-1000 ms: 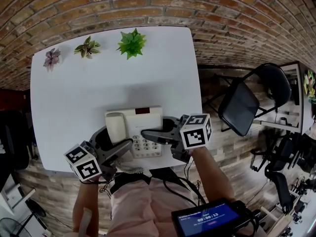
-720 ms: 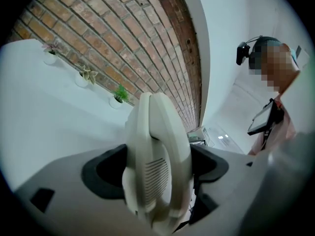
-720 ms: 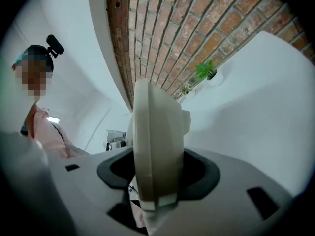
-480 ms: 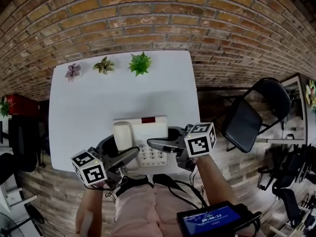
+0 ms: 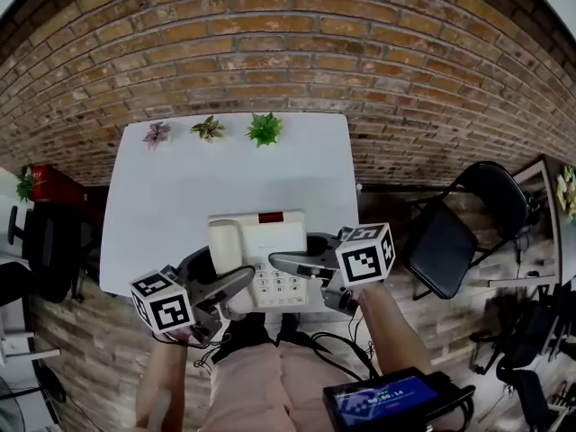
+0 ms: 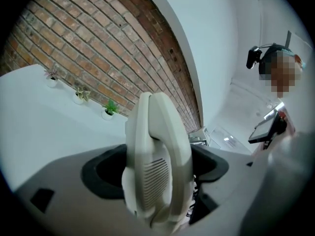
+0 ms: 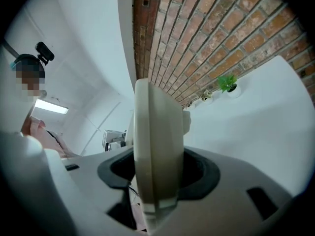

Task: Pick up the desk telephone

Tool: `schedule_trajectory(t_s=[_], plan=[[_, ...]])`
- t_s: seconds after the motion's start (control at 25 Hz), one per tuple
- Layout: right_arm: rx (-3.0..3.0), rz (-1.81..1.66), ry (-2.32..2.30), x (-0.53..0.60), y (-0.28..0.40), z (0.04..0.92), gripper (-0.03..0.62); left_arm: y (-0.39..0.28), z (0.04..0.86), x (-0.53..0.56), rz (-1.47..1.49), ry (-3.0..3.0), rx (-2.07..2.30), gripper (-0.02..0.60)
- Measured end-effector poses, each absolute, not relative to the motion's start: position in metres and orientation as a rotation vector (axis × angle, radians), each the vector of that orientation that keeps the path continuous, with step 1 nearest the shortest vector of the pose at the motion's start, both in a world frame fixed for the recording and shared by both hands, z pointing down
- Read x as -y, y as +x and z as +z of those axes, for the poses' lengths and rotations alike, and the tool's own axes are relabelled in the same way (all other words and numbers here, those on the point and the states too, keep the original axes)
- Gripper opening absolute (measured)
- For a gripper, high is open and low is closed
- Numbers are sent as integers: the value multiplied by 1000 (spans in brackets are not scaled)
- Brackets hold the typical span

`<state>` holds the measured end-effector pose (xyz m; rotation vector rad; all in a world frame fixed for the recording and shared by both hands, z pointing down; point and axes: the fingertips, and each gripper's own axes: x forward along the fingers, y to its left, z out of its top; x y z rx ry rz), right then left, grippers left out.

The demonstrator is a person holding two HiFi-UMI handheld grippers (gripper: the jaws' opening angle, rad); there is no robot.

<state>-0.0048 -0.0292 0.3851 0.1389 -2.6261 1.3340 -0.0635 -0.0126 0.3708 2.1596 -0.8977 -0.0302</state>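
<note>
**Desk telephone** (image 5: 261,257): held from 2 sides above the near edge of the white table (image 5: 171,196).

**Left gripper** (image 5: 232,284): clamped on the telephone's left near corner.

**Right gripper** (image 5: 286,263): clamped on the telephone's right side.

**Head view:** shows both grips from above, plus 3 potted plants (image 5: 209,129) well beyond the telephone and a folding chair (image 5: 450,232) to its right. Pad contact is not visible here.

**Left gripper view:** the left gripper (image 6: 157,178) has its jaws narrowed onto the telephone (image 6: 155,141), both pads against it, with a slotted grille facing the camera.

**Right gripper view:** the right gripper (image 7: 156,178) likewise pinches the telephone's (image 7: 153,132) thin edge.
</note>
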Motion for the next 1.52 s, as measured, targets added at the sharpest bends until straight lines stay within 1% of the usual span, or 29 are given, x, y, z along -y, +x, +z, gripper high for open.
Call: schedule_trajectory(t_s=[0.24,0.64,1.04,1.52], plan=[[2656,1273,132,15,-10,355,233,-68,341,-3,-39,2187,924,411],[2707,1242,183,-3,-40,313,233,-98,299,-19,-23,2235,916,413],[2725,1215,253,-10,-64,302,233,-122,291,-24,-25,2267,871,413],[2748,1188,307,-8,-67,288,235,-127,277,-20,-34,2304,845,413]])
